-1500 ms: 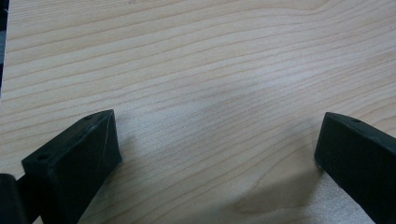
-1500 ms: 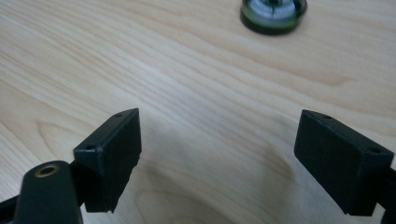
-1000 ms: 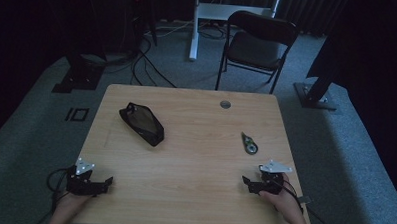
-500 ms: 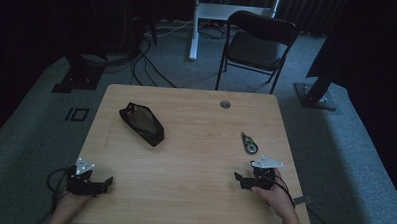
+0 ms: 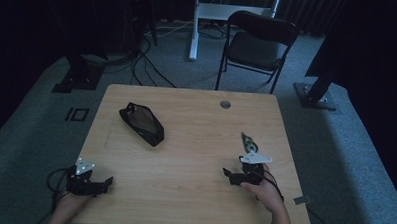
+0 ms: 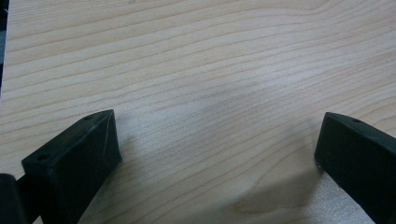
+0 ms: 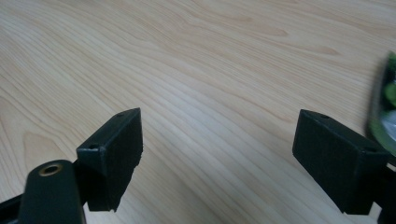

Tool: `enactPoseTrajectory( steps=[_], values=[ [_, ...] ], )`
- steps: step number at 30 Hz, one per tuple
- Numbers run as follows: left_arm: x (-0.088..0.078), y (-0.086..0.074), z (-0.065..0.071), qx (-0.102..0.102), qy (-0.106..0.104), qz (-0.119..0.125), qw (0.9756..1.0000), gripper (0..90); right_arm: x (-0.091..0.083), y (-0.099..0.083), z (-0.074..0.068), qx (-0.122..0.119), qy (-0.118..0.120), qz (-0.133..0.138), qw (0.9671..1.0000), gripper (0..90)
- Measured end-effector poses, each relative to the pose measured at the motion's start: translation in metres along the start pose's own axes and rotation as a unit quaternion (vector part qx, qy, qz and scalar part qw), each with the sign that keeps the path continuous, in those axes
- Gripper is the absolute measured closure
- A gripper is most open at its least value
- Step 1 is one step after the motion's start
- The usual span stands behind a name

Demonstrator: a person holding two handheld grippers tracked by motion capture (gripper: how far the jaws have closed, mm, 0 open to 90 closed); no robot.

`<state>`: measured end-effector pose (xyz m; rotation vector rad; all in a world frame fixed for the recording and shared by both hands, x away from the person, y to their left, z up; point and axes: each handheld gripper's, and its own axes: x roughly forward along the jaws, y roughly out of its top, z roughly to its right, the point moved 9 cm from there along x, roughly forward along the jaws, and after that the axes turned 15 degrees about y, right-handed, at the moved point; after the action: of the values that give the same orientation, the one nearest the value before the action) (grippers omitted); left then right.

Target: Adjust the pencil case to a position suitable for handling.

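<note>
At lower right of the high view, our right gripper sits just below the green packet, jaws spread; our left gripper, lower left, is spread too.

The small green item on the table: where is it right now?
In the high view the small green item lies on the table's right half, just beyond the right gripper, well right of the black pouch. It shows at the right gripper view's right edge.

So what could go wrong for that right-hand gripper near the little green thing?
The right gripper, jaws open, sits just short of the small green-and-grey object, which lies near the pale wooden table's right edge, so a clumsy nudge might push it toward the edge. In the right gripper view the object sits outside the right jaw, so closing now would likely miss.
</note>
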<state>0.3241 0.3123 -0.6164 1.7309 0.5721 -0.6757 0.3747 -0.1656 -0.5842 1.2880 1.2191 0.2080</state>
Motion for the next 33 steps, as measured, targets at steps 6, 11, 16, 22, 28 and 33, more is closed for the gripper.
enactPoseTrajectory(
  steps=[6, 11, 16, 22, 28, 33],
  values=[
    [0.000, 0.000, 0.000, 0.000, 0.000, 0.000, 1.0000, 0.0, 0.016, 0.010, -0.009, -0.009, 0.010, 0.001, 0.9999, 15.7],
    [0.000, 0.000, 0.000, 0.000, 0.000, 0.000, 1.0000, 0.0, 0.031, 0.019, -0.017, -0.018, 0.019, 0.002, 0.9997, 15.7],
    [0.000, 0.000, 0.000, 0.000, 0.000, 0.000, 1.0000, 0.0, 0.043, 0.024, -0.021, -0.018, 0.023, -0.003, 0.9996, 15.7],
    [0.000, 0.000, 0.000, 0.000, -0.001, 0.001, 1.0000, 0.0, 0.059, 0.035, -0.030, -0.025, 0.036, -0.002, 0.9990, 15.7],
    [0.000, 0.000, 0.000, 0.000, -0.001, 0.001, 1.0000, 0.0, 0.074, 0.043, -0.042, -0.032, 0.050, -0.004, 0.9982, 15.7],
    [0.000, 0.000, 0.000, 0.000, -0.001, 0.001, 1.0000, 0.0, 0.086, 0.053, -0.051, -0.037, 0.061, 0.000, 0.9974, 15.7]
  ],
)
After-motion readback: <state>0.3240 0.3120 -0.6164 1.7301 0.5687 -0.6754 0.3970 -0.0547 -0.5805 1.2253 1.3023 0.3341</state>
